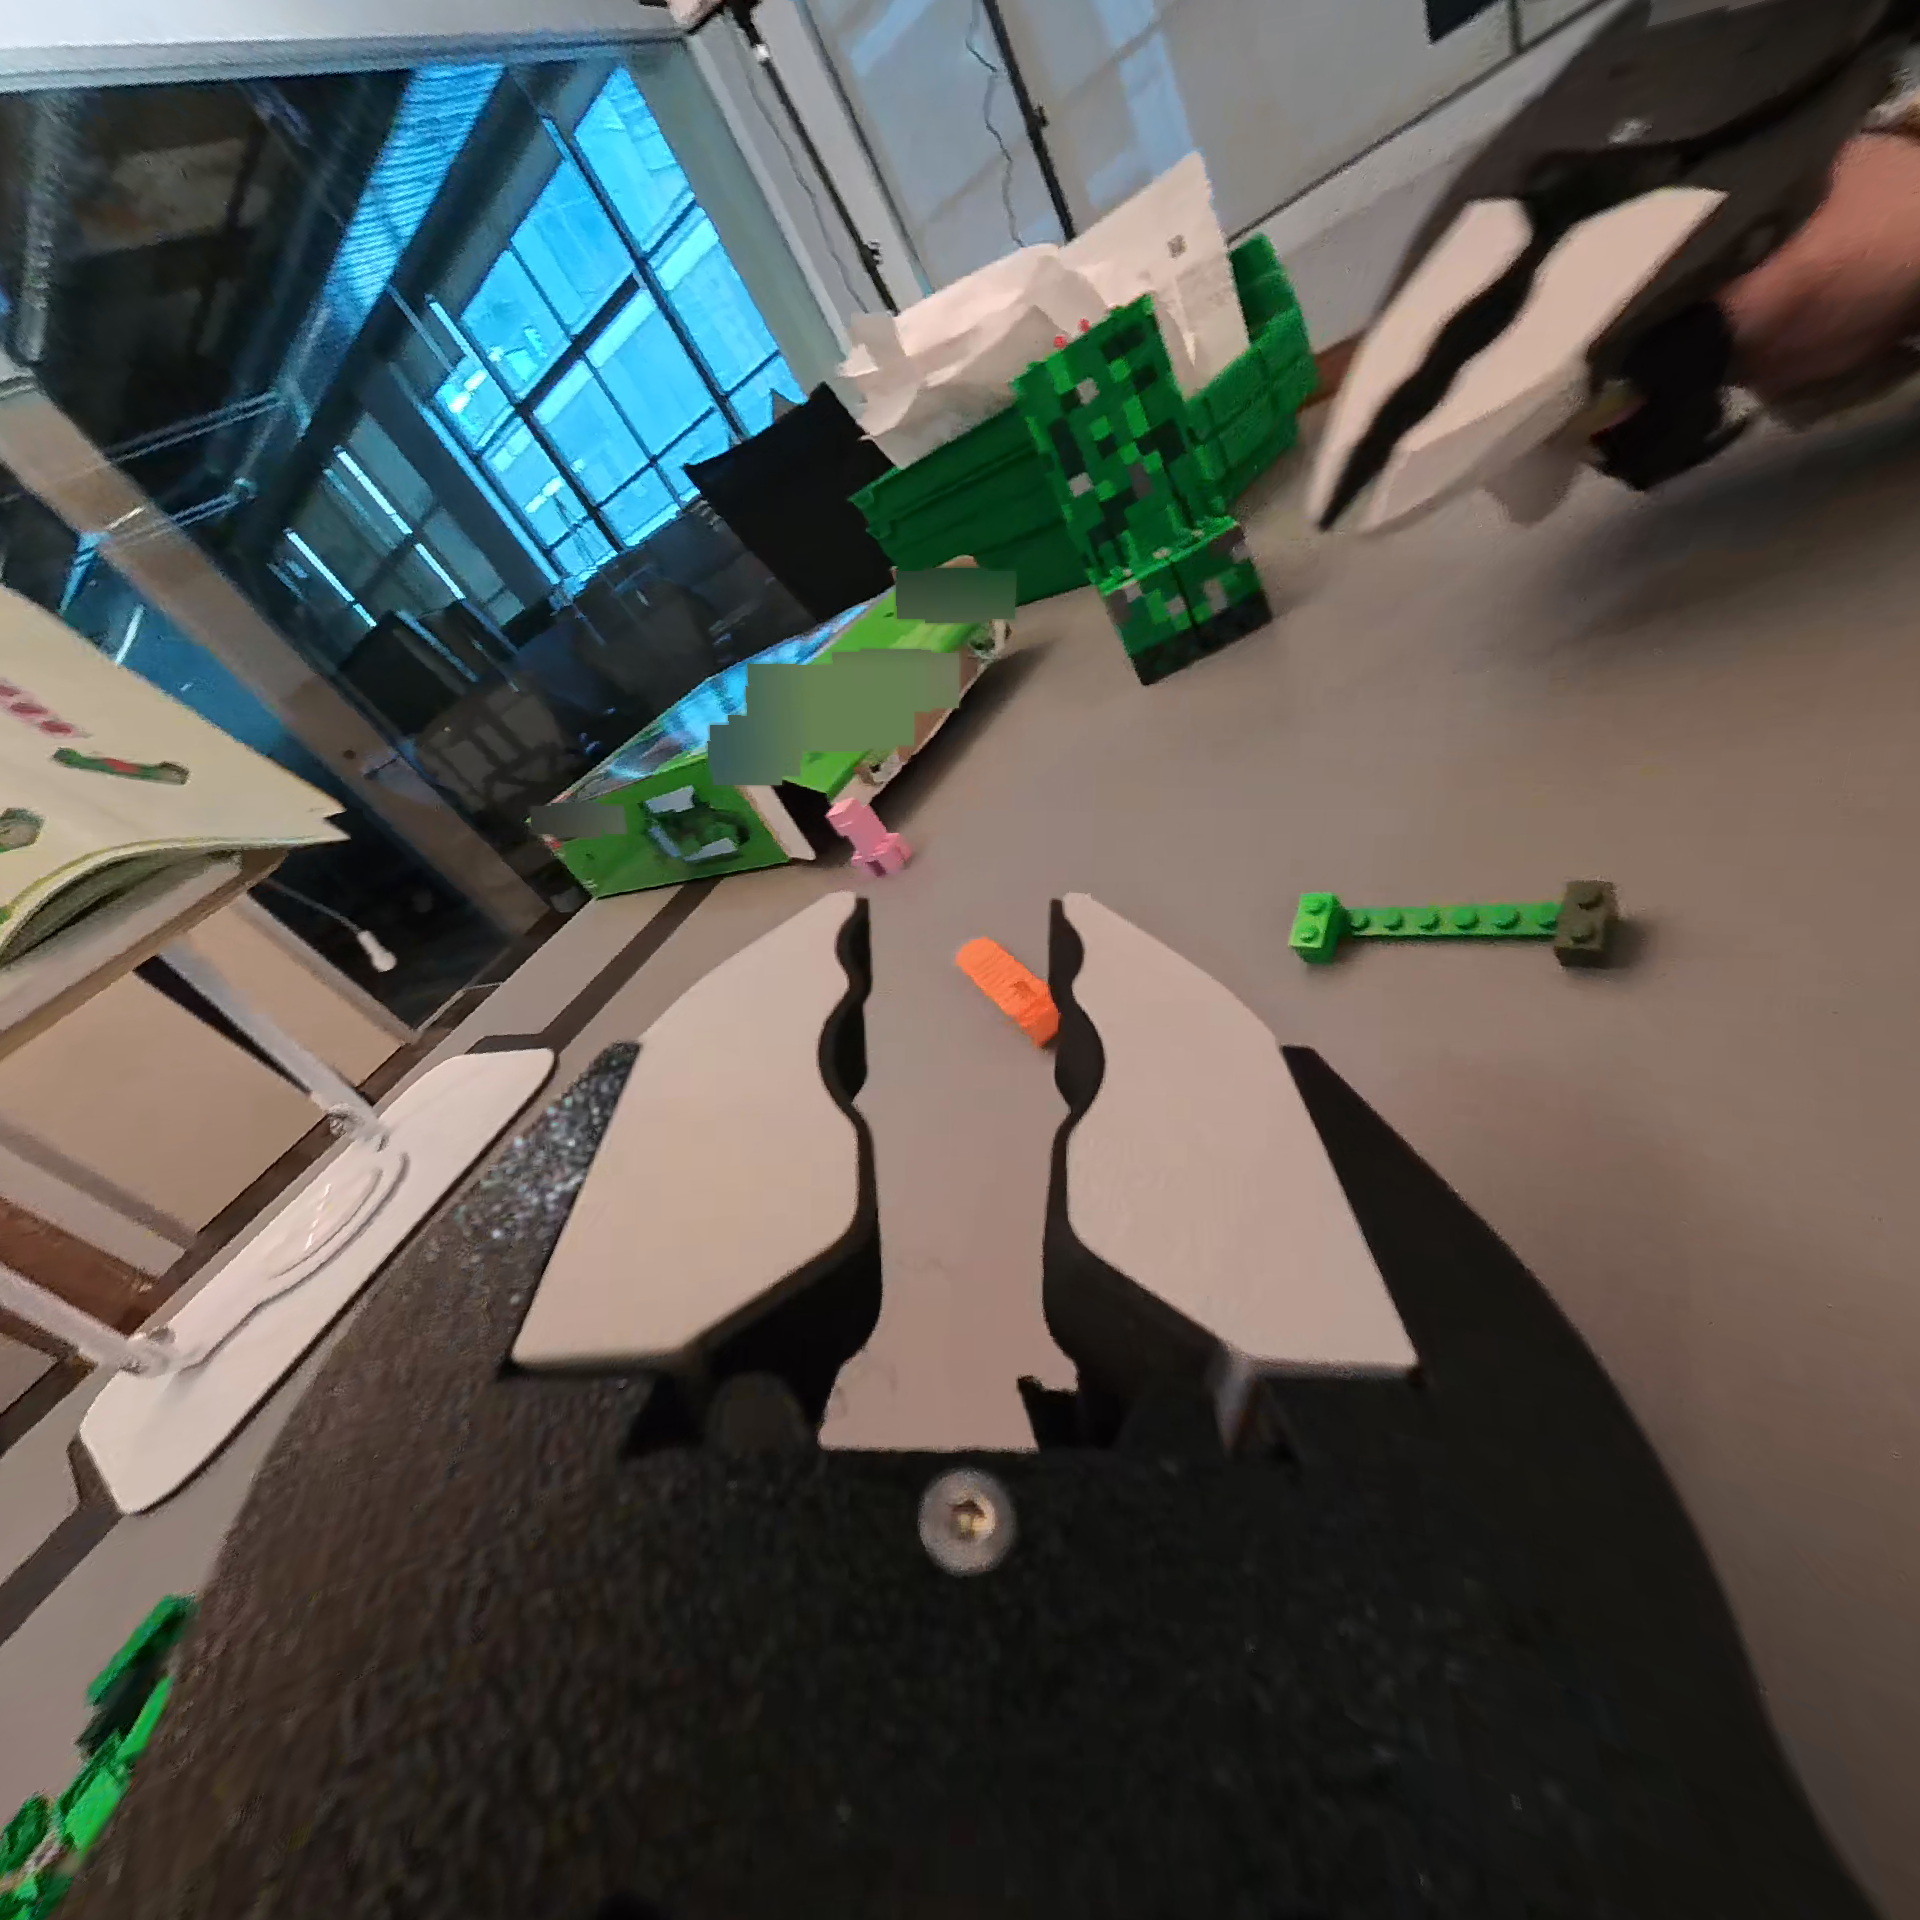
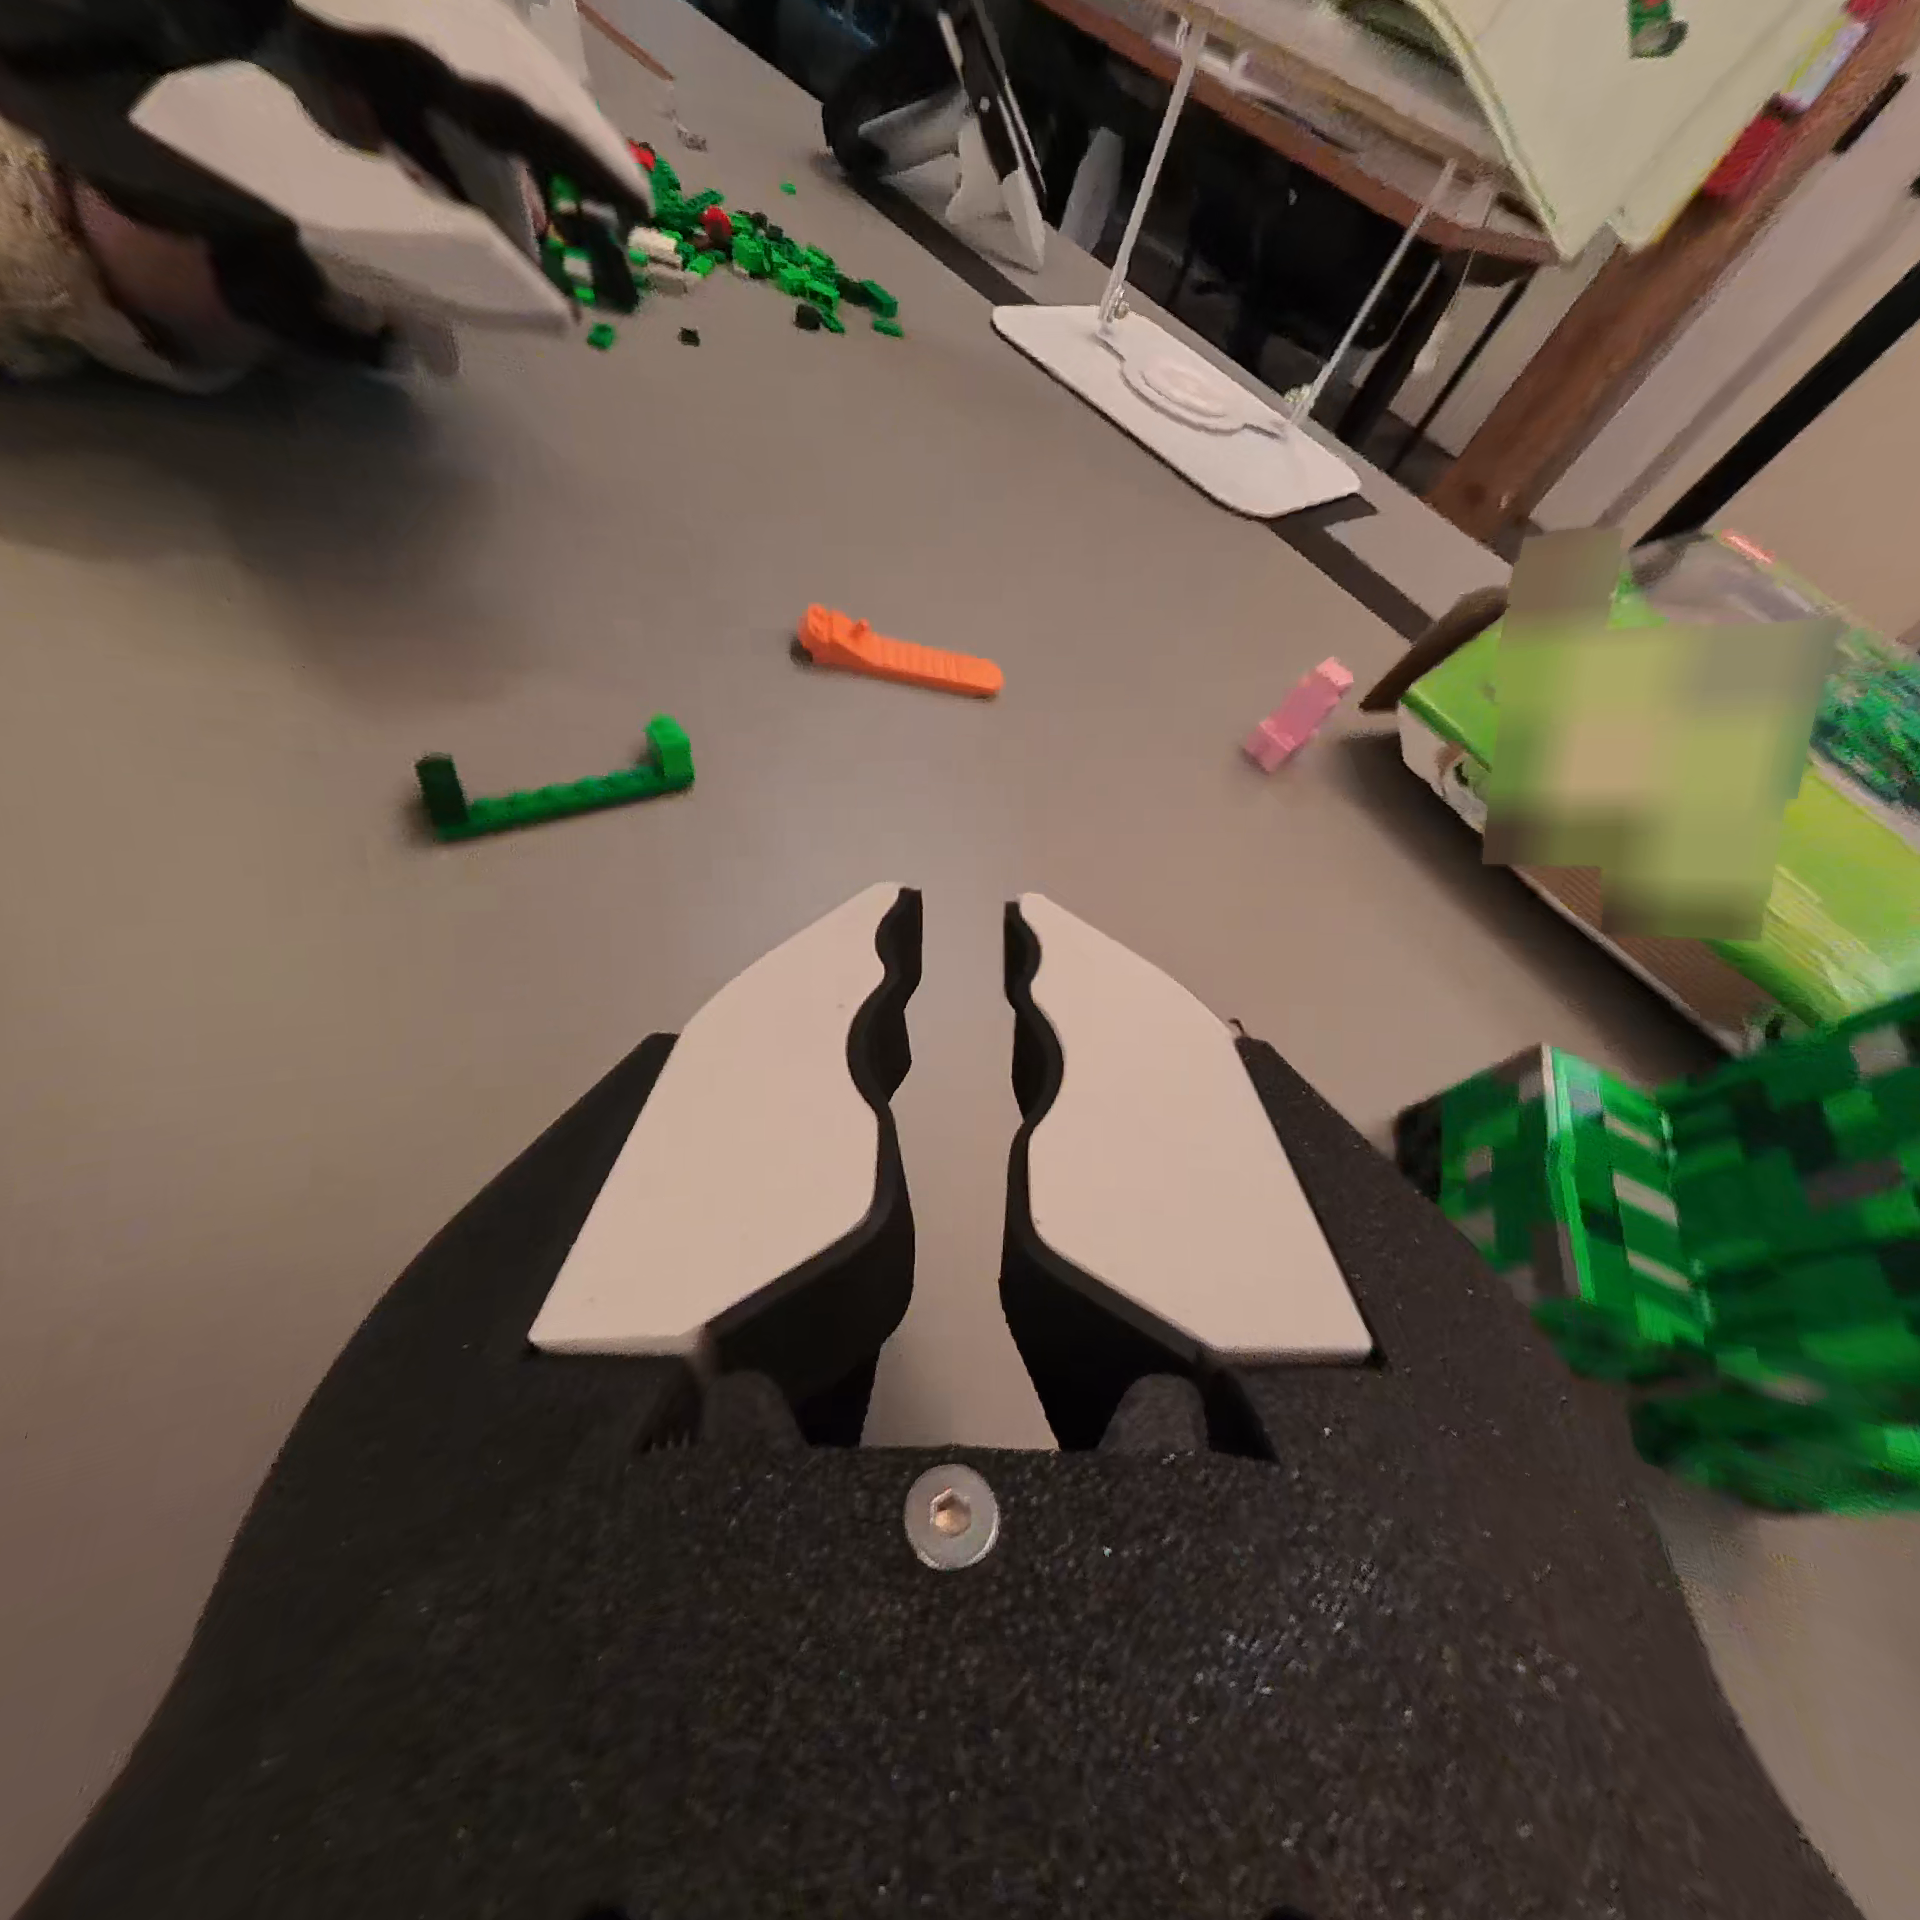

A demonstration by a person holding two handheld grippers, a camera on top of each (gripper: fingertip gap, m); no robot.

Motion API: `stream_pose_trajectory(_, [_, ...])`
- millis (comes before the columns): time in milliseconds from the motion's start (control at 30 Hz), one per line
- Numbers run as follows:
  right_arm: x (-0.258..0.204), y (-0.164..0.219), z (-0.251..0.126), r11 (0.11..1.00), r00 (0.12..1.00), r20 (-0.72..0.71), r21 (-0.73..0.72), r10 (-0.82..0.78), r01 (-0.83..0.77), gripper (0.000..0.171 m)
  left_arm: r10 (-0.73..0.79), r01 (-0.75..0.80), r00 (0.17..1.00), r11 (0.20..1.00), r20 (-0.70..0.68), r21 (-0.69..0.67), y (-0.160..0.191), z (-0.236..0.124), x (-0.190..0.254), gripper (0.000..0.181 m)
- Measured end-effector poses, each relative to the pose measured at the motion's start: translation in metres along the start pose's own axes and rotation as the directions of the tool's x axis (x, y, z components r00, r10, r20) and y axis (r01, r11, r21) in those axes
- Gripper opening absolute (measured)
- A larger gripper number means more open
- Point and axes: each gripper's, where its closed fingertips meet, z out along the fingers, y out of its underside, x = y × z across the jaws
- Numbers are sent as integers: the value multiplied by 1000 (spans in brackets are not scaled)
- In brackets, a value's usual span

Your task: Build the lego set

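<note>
Left gripper [image 1: 961, 914] hangs with jaws parted and empty above a grey table [image 1: 1455, 1143], an orange brick separator [image 1: 1006, 989] lying between its fingertips. A green plate-and-brick assembly [image 1: 1455, 923] rests to the right; a green blocky figure [image 1: 1153, 499] stands beyond.

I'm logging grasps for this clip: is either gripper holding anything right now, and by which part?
Nothing is held. The left gripper and right gripper both have open, empty jaws above the grey table; the orange wedge-shaped brick separator lies loose.

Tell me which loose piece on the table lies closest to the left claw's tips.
The orange wedge-shaped tool: it lies just beyond the left claw, whereas the pink piece and green strip sit farther off.
</note>
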Motion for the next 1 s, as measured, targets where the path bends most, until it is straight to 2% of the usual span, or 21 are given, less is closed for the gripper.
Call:
stream_pose_trajectory(67, [-6, 11, -13, 999, 999, -1, -19, 39, -39, 23, -36, 36, 999, 999, 26, 10, 0, -1, -6, 37])
stream_pose_trajectory(233, [-35, 17, -63, 999, 999, -19, 8, 38, -38, 25, -88, 88, 993, 996, 84, 7, 3, -5, -16, 41])
stream_pose_trajectory(367, [-60, 29, -116, 1000, 998, -59, -22, -17, 15, 27, -16, 23, 983, 999, 184, -37, 7, -8, -26, 42])
stream_pose_trajectory(500, [-53, 53, -159, 991, 987, -146, -122, -73, 55, 26, 65, -46, 972, 995, 225, -88, 10, -6, -28, 43])
stream_pose_trajectory(600, [-42, 79, -185, 990, 974, -216, -108, 71, -96, 32, 84, -57, 975, 990, 206, -131, 17, -2, -25, 44])
stream_pose_trajectory(667, [-34, 116, -206, 971, 922, -325, -40, 212, -237, 35, 101, -74, 974, 987, 201, -140, 18, -1, -24, 45])
stream_pose_trajectory(733, [-36, 175, -234, 925, 811, -462, 59, 358, -374, 33, 116, -86, 974, 985, 197, -153, 19, 0, -23, 44])
stream_pose_trajectory(833, [-73, 303, -278, 795, 515, -664, 207, 542, -570, 27, 134, -97, 971, 978, 198, -186, 23, 3, -23, 44])
stream_pose_trajectory(900, [-124, 402, -290, 633, 255, -737, 290, 626, -718, 27, 154, -106, 965, 969, 214, -221, 27, 5, -26, 44])
stream_pose_trajectory(933, [-156, 447, -288, 518, 126, -744, 323, 656, -792, 27, 171, -113, 957, 963, 234, -244, 29, 5, -30, 44])
stream_pose_trajectory(1000, [-214, 517, -267, 346, -10, -736, 331, 677, -878, 29, 192, -111, 938, 955, 288, -276, 31, 6, -38, 44])
